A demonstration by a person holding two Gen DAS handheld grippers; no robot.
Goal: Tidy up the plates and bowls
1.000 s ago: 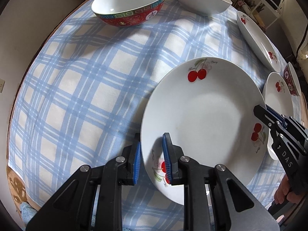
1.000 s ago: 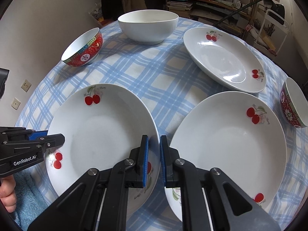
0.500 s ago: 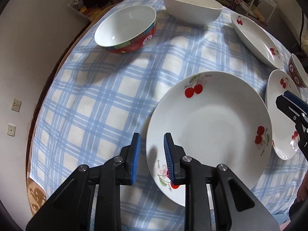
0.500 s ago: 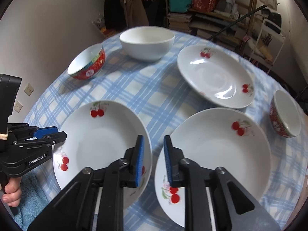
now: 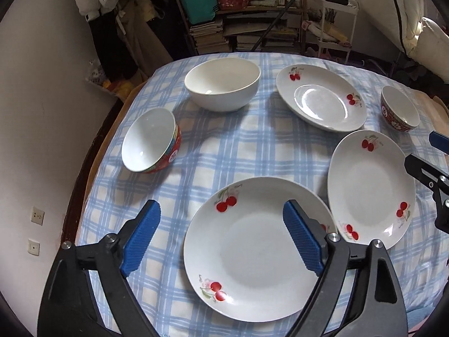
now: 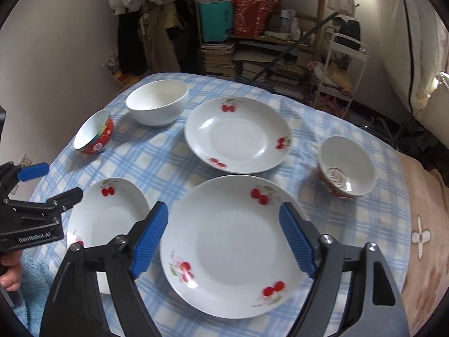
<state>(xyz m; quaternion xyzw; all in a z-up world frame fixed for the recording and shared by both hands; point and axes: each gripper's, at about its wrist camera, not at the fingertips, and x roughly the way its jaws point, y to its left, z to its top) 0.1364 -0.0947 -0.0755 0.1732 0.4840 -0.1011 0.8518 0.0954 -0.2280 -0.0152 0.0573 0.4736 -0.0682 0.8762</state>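
- Between picks: left gripper [image 5: 221, 237] and right gripper [image 6: 224, 241] both opening wide, holding nothing.
- Below each, one plate [image 5: 252, 252], untouched.
- Next: choosing a plate rim, closing there.

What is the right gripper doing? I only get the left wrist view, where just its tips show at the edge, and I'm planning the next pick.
Observer: The right gripper is over the near plate; its jaws are opening, with nothing between them.
Operator: Anything inside the small bowl on the right?
Observer: The small bowl holds nothing; only a round printed mark shows on its bottom.
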